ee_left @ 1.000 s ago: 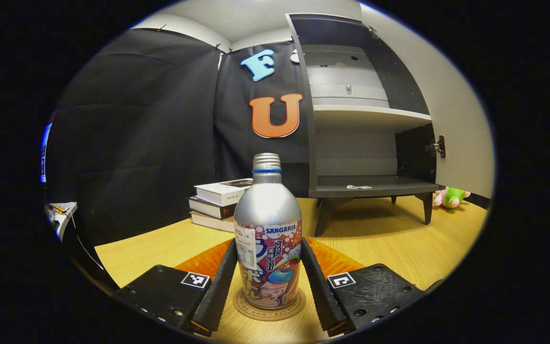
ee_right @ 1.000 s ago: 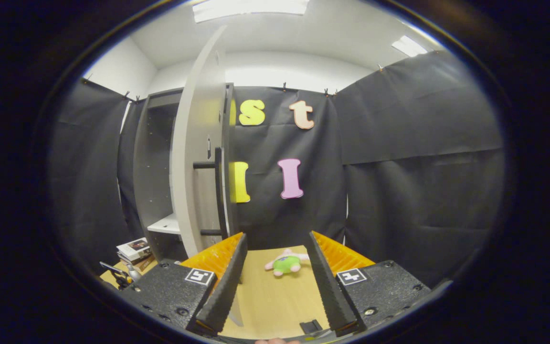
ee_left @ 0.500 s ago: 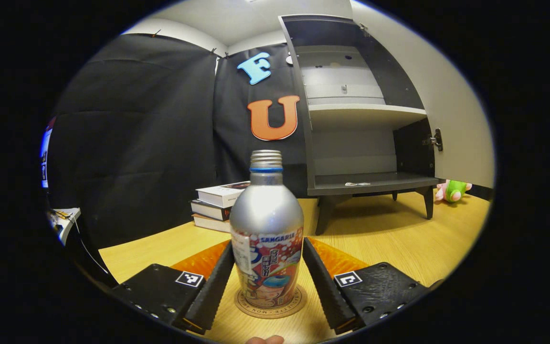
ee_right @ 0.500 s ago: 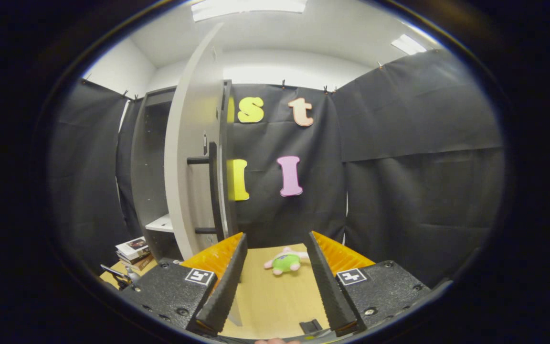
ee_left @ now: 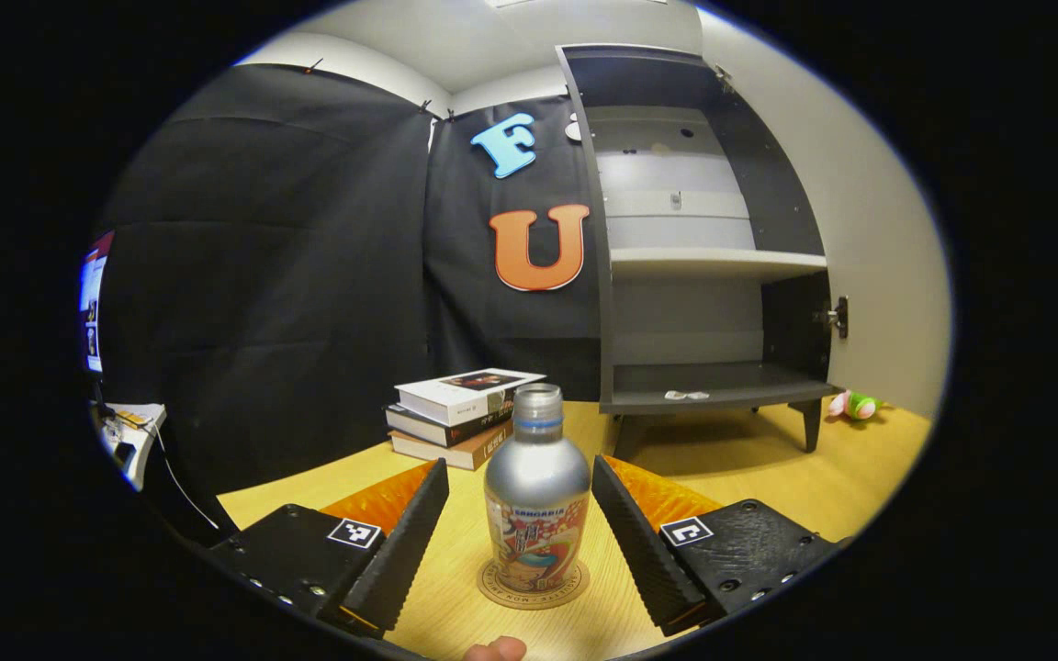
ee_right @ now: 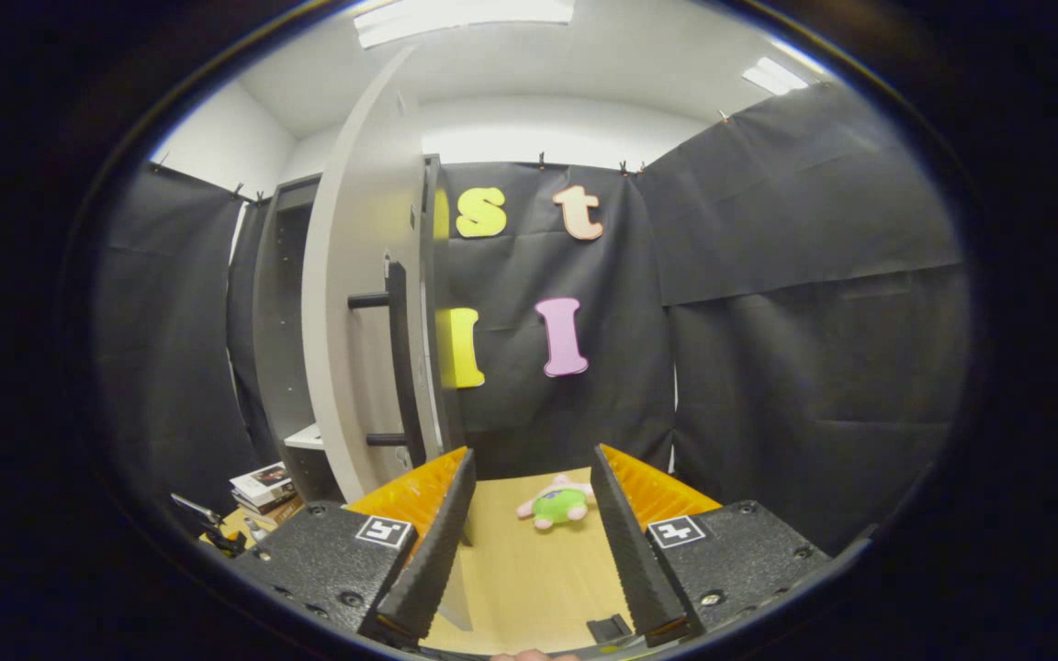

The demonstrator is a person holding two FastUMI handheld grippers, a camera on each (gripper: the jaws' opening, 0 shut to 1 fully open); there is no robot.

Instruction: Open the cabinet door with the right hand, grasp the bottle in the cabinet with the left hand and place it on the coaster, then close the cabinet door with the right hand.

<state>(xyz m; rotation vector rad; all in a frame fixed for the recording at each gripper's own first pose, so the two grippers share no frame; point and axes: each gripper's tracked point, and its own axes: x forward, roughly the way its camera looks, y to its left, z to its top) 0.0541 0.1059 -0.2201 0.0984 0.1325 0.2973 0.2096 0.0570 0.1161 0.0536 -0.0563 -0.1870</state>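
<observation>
Wooden counter (ee_left: 768, 477) carries the bottle (ee_left: 536, 500) upright on its coaster (ee_left: 534, 585), between the left gripper's (ee_left: 520, 542) parted fingers, untouched; right gripper (ee_right: 529, 542) gapes near the open cabinet door (ee_right: 359, 312).

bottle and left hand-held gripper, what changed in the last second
The left hand-held gripper opened and backed away from the bottle, so its fingers now stand clear of it. The bottle stayed upright on the coaster. The cabinet door stayed open, and the right hand-held gripper stayed open and empty.
</observation>
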